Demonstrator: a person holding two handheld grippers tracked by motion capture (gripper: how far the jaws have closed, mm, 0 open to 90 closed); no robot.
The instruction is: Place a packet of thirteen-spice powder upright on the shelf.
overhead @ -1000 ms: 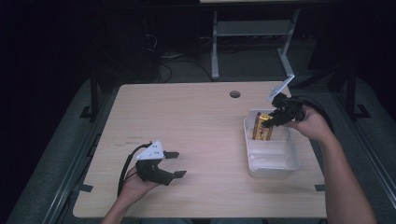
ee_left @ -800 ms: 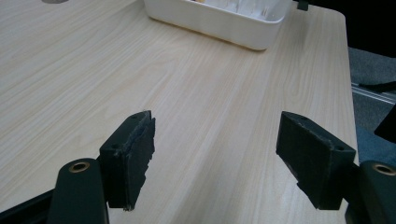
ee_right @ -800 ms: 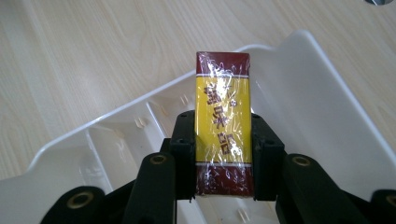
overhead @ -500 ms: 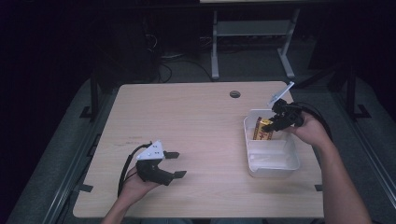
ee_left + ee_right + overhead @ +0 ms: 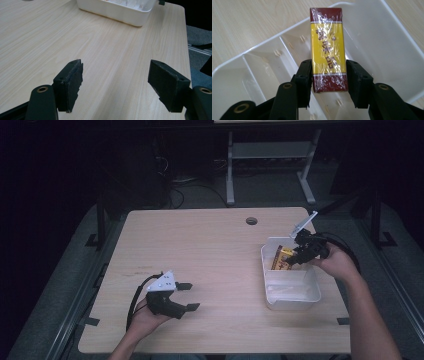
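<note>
On the pale wooden table (image 5: 220,255) a white plastic bin (image 5: 292,295) with inner dividers sits toward three o'clock, near the right edge. The right gripper (image 5: 295,258) reaches over the bin's far end, held by the person's right hand (image 5: 336,261), whose forearm comes up from five o'clock. Between its jaws lies a wrapped box (image 5: 327,47) — yellow in the middle with dark red bands at both ends, under shiny clear film — and it rests in the bin's far compartment, leaning against the wall at twelve o'clock in the right gripper view. The jaws have just been opening: in that view the left pad (image 5: 305,80) lies against or just beside the box's edge, while on the right side a thin gap seems to show, so the box sits between the jaws rather than clamped. In the high view the box (image 5: 281,258) shows as a yellow patch in the bin's upper end, at about nine o'clock from the gripper's tips.

The left gripper (image 5: 189,296) sits low over the table toward seven o'clock, in the person's left hand (image 5: 146,319), well apart from the bin. Its jaws stand wide apart with nothing between them — bare wood shows between the pads (image 5: 71,85) in the left gripper view, and the bin (image 5: 117,11) lies farther off at twelve o'clock.
</note>
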